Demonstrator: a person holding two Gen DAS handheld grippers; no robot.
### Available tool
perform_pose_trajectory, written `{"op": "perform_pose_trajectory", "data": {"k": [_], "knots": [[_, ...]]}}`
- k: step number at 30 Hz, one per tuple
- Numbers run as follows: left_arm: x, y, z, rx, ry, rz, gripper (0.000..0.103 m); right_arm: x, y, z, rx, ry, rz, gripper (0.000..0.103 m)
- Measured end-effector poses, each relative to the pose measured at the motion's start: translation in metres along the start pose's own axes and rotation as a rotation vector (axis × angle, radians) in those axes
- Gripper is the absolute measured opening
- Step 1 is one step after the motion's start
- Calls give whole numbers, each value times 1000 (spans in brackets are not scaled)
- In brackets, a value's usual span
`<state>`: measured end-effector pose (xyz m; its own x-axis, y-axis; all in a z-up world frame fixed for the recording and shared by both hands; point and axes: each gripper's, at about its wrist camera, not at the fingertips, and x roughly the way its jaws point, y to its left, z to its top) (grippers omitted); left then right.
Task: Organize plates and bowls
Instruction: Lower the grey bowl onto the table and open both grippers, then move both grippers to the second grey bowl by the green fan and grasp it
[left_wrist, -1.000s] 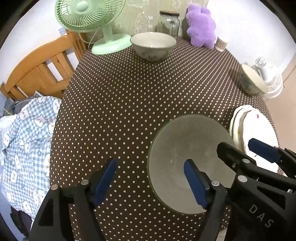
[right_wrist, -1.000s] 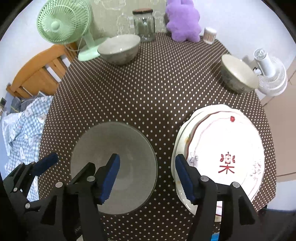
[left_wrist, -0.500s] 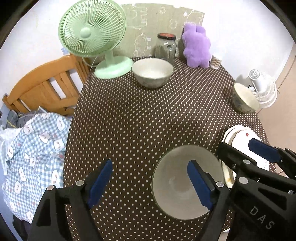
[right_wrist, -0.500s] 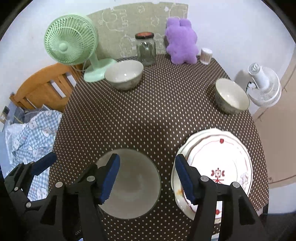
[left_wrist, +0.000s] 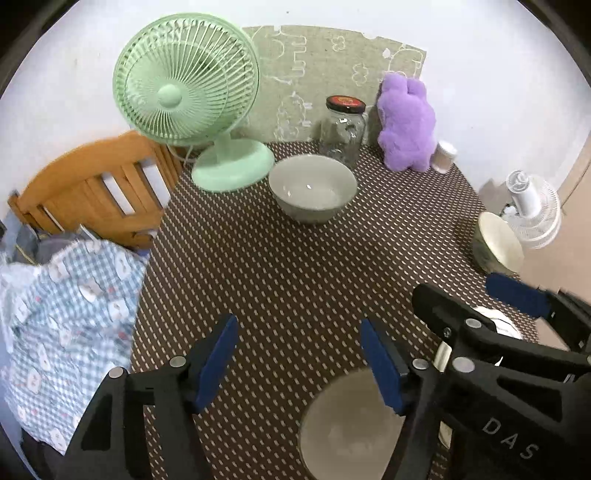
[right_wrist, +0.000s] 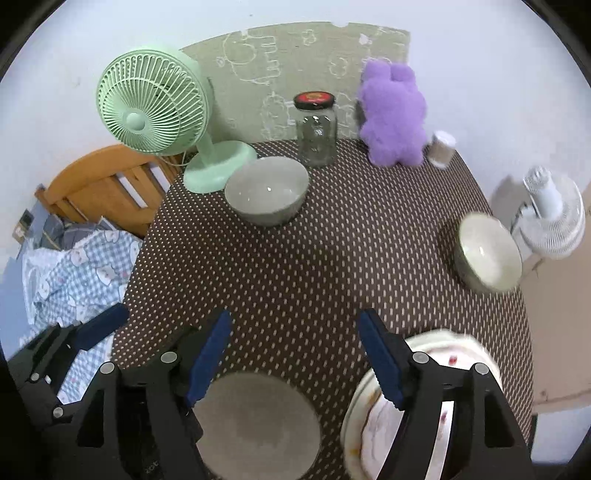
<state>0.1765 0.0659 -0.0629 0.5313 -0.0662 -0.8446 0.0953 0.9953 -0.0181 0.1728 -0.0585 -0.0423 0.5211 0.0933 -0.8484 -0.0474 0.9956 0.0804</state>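
Note:
A grey bowl sits at the table's near edge, below both grippers. A stack of white plates with red marks lies to its right. A second grey bowl stands at the far side by the green fan. A third bowl sits at the right edge. My left gripper is open and empty above the table. My right gripper is open and empty, raised over the near bowl and the plates.
A green desk fan, a glass jar, a purple plush toy and a small white cup line the far edge. A white fan stands off the table's right side. A wooden chair and checked cloth are left.
Both grippers have risen and pulled back from the near grey bowl, which now looks smaller and lower in both views. Both stay open and empty.

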Motion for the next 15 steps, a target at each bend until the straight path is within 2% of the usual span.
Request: {"op": "perform_pose_trajectory", "data": {"k": [4, 8, 12, 15], "knots": [[15, -1, 19, -16, 8, 28, 69, 19, -2, 22, -41, 7, 17, 76], [30, 4, 36, -66, 1, 9, 68, 42, -10, 49, -43, 18, 97, 76], [51, 2, 55, -67, -7, 63, 64, 61, -13, 68, -61, 10, 108, 76], [64, 3, 68, -90, -9, 66, 64, 78, -16, 84, -69, 11, 143, 76]]}}
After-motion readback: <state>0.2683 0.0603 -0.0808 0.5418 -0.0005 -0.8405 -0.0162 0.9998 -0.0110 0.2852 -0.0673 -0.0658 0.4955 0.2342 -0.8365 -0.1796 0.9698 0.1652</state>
